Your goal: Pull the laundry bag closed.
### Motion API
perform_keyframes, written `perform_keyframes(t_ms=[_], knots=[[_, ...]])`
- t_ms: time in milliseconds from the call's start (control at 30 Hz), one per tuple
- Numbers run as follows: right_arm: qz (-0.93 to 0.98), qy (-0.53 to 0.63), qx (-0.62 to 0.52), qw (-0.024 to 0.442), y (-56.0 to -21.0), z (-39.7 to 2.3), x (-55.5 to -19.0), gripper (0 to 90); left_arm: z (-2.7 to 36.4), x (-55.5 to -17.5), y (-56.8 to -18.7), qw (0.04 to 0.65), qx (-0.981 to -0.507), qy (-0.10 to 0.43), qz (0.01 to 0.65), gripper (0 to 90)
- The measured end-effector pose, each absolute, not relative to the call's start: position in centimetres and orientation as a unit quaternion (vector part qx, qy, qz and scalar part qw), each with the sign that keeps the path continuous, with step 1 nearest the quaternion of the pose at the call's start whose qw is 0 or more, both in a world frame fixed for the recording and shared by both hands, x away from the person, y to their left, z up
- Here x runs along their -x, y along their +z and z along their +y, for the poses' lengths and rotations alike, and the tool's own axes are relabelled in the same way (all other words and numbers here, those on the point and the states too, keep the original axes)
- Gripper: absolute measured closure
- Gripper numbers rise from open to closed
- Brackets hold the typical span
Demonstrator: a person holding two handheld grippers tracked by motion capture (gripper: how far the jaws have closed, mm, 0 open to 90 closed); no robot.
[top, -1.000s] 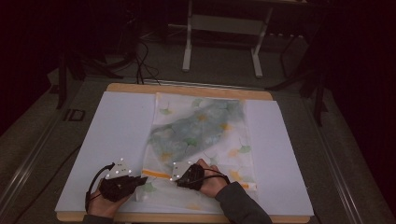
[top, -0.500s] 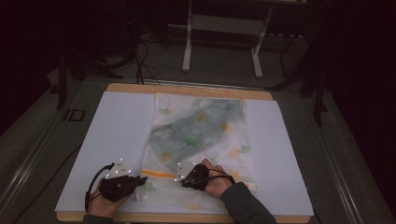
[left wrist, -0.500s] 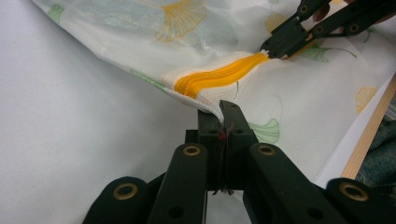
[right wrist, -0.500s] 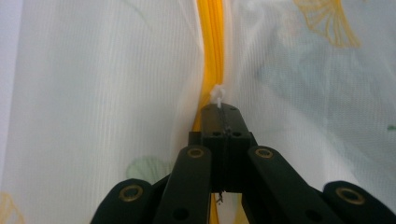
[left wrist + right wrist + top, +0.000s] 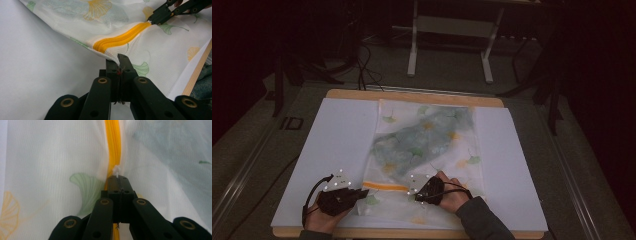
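Here the white mesh laundry bag printed with green and yellow ginkgo leaves (image 5: 427, 155) lies flat on the white sheet covering the wooden-edged table (image 5: 337, 135), its orange zipper (image 5: 384, 186) running across the end nearest the person.

The left gripper (image 5: 119, 59) has its jaws closed on a fold of the bag's fabric at the corner beside the zipper's end. The right gripper (image 5: 118, 178) has its jaws closed on the small white zipper pull (image 5: 117, 171), with the orange teeth running straight ahead of it. In the high view the two grippers sit apart along the zipper line, left gripper (image 5: 362, 192) at the bag's edge and right gripper (image 5: 418, 196) further in.

Handling judgement: the bag is light, thin and limp. It will bunch and drag across the sheet rather than resist a pull, so one grip must anchor the fabric while the other travels. The mesh looks liable to snag or stretch under a hard pinch. Suitable holds are the reinforced zipper tape and the pull tab; the loose mesh panel offers poor purchase. The pull tab is small and could slip from the jaws if loaded off-axis.
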State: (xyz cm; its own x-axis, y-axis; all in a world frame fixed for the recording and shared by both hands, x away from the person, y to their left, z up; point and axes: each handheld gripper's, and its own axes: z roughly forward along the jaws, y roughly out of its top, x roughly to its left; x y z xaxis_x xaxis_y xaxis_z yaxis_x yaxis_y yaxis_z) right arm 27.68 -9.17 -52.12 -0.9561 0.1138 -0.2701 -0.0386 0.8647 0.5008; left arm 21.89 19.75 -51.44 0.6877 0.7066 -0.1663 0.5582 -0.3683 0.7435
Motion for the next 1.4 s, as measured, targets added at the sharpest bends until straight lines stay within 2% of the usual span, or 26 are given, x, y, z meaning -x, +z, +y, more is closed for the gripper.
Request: perform_keyframes(t_ms=[1400], knots=[[0.954,0.246,-0.067,0.155,-52.0,-15.4,-27.9,90.0,20.0,-21.9,-51.5,0.409,-0.821,0.087,0.389,88.7]])
